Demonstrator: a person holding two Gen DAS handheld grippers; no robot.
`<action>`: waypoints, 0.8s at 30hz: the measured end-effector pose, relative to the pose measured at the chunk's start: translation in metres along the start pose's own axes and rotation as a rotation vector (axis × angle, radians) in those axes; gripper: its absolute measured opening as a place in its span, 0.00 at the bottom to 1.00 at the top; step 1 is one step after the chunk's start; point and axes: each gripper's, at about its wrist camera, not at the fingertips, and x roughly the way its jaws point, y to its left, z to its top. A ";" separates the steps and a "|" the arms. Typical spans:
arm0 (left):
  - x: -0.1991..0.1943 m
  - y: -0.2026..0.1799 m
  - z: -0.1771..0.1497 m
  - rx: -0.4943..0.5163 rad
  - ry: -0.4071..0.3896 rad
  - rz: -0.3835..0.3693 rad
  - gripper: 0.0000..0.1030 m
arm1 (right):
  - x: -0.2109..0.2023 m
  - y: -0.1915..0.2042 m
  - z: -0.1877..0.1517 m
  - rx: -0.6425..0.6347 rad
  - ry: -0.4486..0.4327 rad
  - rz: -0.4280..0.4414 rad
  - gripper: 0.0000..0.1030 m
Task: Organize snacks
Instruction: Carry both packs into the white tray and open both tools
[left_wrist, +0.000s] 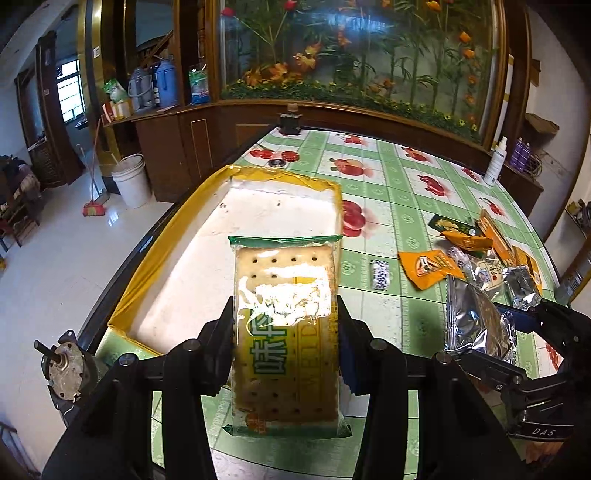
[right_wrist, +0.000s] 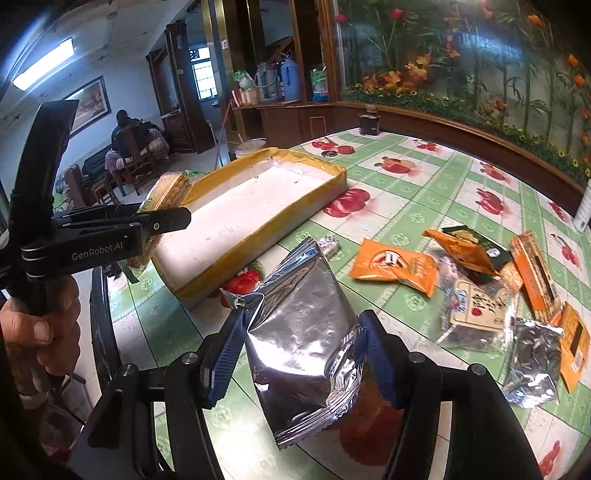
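Left fingers (left_wrist: 341, 332) pinch the cracker pack (left_wrist: 286, 332); right fingers (right_wrist: 229, 350) pinch the foil packet (right_wrist: 299, 332).

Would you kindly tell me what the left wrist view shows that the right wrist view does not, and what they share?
Only the left wrist view shows the printed front of the cracker pack clamped in the left tool, a metal motor at the table edge, a white bucket and a broom on the floor.

Only the right wrist view shows the hand gripping the left tool's handle and a seated person in the far room.

Both show the yellow-rimmed white tray, the silver foil packet held by the right tool, and loose snacks on the green tablecloth.
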 end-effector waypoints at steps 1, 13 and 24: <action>0.002 0.004 0.000 -0.004 0.001 0.005 0.44 | 0.002 0.002 0.002 -0.003 0.000 0.003 0.62; 0.026 0.055 0.008 -0.082 0.014 0.073 0.44 | 0.055 0.037 0.067 -0.030 -0.025 0.102 0.62; 0.061 0.084 0.007 -0.139 0.091 0.085 0.44 | 0.139 0.068 0.122 -0.054 0.020 0.150 0.62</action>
